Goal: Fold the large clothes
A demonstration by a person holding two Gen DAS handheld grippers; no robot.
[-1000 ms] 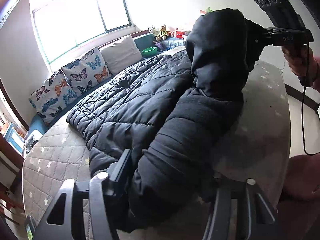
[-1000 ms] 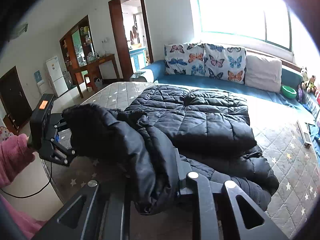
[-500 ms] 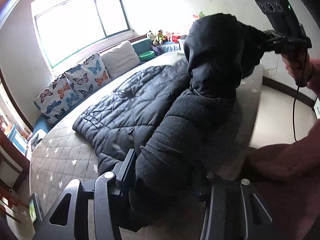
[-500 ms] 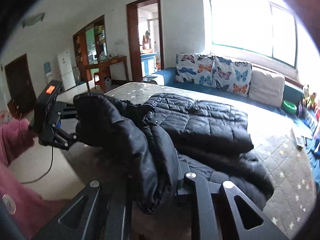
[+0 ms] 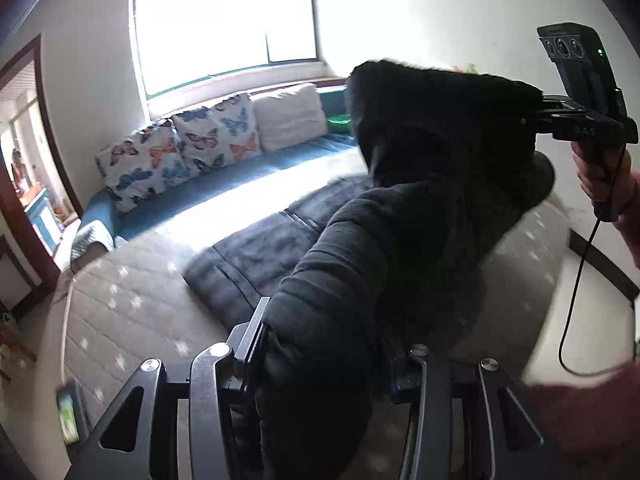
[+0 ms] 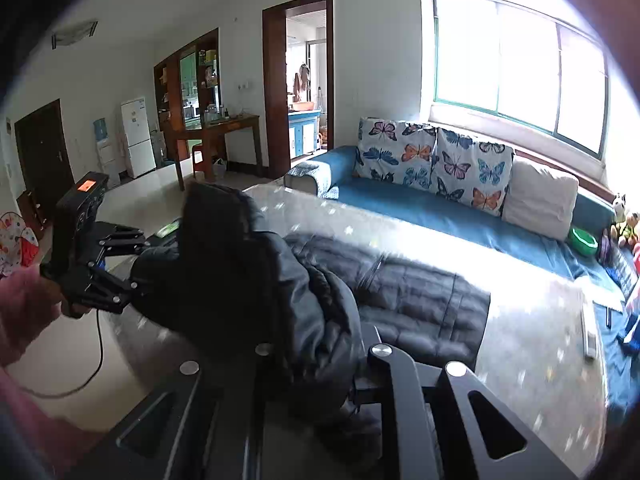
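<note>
Left gripper [image 5: 324, 356]: I clamp the jacket [image 5: 400, 248] edge at 6 o'clock.
Right gripper [image 6: 316, 364]: clamped on it too, lifting evenly for folding over.

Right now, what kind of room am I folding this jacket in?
Most likely a home living room. A blue sofa with butterfly cushions sits under the window, and a white fridge and wooden table stand further back.
</note>
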